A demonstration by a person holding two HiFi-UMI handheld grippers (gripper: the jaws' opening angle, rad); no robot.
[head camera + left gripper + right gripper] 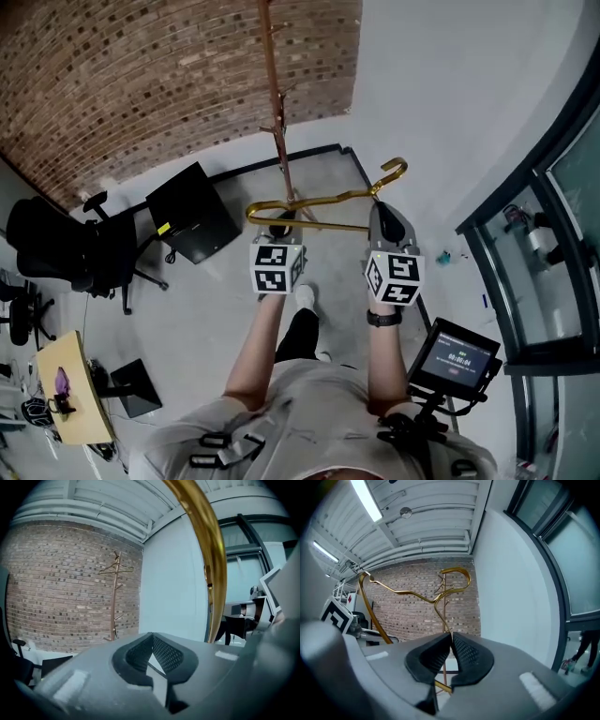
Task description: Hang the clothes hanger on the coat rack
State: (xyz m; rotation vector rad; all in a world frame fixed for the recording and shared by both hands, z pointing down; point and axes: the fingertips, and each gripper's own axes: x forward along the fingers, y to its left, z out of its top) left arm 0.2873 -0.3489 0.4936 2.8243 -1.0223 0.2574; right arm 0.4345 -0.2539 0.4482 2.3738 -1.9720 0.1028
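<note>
A gold clothes hanger (323, 199) lies level between my two grippers, its hook (398, 170) at the right. My left gripper (279, 228) is shut on the lower bar near the hanger's left end; in the left gripper view the jaws (152, 637) meet and the gold shoulder (211, 555) arcs past on the right. My right gripper (387, 217) is shut on the bar below the hook, and the gold bar (443, 686) shows between its jaws (452, 634). The wooden coat rack (275, 84) stands ahead by the brick wall, also seen as the rack (115, 597) and behind the hanger (417, 594).
A black office chair (56, 248) and a black cabinet (192, 214) stand to the left. A small wooden table (70, 389) is at the lower left. A screen on a stand (457, 357) is by my right elbow. Glass walling (553, 234) runs along the right.
</note>
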